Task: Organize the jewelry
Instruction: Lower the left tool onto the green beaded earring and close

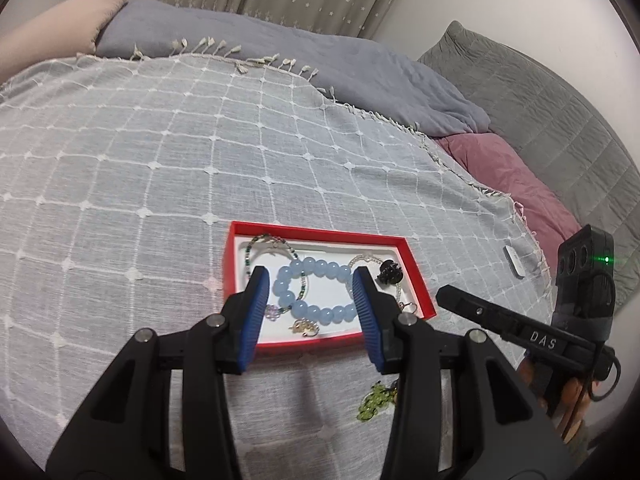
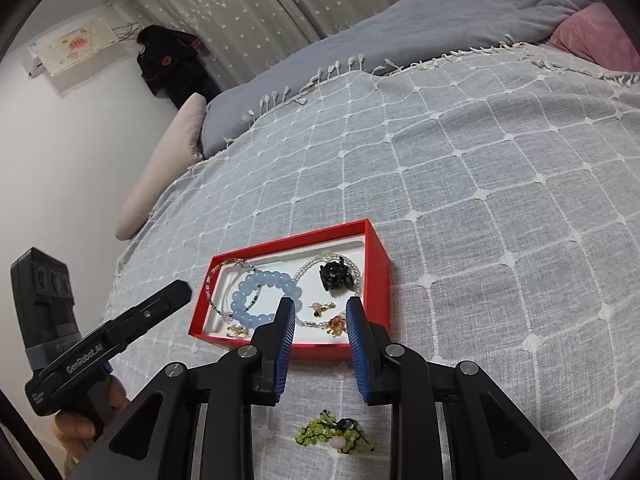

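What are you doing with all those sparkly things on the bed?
A person is tidying jewelry with a gripper in each hand. The red box on the blanket already holds a blue bead bracelet, thinner bracelets, a black clip and small earrings. Both the left gripper and the right gripper are open and empty. A green beaded piece lies outside the box.

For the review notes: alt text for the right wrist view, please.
The open right gripper hovers over a red tray of jewelry on a checked bedspread, a green beaded piece lying outside it.
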`<state>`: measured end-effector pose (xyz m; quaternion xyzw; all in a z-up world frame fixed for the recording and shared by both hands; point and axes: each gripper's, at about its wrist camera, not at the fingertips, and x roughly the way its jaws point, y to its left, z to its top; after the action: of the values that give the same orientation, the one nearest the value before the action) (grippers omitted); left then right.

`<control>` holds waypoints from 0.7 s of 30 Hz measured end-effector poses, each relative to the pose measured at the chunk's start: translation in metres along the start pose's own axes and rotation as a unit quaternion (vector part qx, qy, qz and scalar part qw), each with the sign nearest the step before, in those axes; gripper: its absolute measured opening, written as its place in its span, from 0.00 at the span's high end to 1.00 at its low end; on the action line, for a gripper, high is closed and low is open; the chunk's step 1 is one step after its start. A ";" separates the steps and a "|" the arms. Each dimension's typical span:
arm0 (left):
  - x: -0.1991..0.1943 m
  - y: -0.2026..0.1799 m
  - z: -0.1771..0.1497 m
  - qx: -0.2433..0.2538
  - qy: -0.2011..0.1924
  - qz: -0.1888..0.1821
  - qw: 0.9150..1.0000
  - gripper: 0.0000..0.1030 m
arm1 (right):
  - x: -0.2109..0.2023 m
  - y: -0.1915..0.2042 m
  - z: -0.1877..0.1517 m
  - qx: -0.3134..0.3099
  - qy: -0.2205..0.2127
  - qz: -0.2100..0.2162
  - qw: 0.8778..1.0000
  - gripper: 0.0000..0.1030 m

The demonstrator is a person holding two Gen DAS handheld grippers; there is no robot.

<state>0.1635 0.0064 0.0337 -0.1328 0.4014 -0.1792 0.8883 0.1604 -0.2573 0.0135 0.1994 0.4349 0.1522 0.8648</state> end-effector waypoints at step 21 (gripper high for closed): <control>0.023 -0.052 -0.087 0.065 0.097 0.003 0.993 0.56 | -0.041 -0.016 -0.049 0.015 0.050 -0.023 0.998 0.74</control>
<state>0.1004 -0.0580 -0.0173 -0.0550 0.4732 -0.2140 0.8528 0.0984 -0.2792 0.0076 0.1949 0.4840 0.1356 0.8422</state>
